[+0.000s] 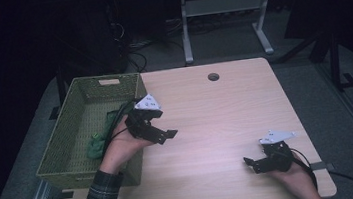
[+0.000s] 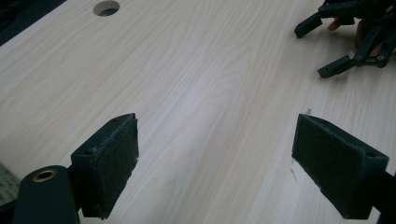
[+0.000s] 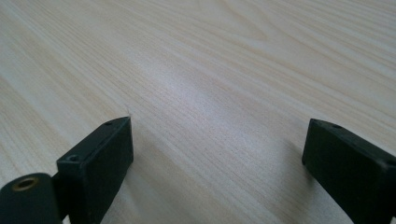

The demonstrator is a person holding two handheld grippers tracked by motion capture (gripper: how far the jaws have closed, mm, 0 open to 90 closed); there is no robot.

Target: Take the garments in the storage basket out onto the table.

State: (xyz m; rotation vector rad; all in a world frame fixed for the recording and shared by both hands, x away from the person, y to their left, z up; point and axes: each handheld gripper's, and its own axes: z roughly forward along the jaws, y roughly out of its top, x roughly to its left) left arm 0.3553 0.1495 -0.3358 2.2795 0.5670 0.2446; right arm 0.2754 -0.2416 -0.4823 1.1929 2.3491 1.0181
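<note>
Both grippers hover with fingers spread wide, grasping nothing. The left gripper [image 1: 160,131] hangs over the counter [image 1: 226,109], just beside the green basket [image 1: 88,92]; a green toy [image 1: 96,144] lies inside the basket, behind its fingers. The right gripper [image 1: 256,163] sits well apart, near the counter's front edge.

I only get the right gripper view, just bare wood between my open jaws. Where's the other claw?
Observer: The left claw is open, over the table, just right of a green basket.
Operator: Anything in the basket?
Observer: A soft-looking green thing lies towards its front; I can't tell what it is.
Operator: And where on the table is my claw?
Observer: The right claw is near the front right corner, pointing left.
</note>
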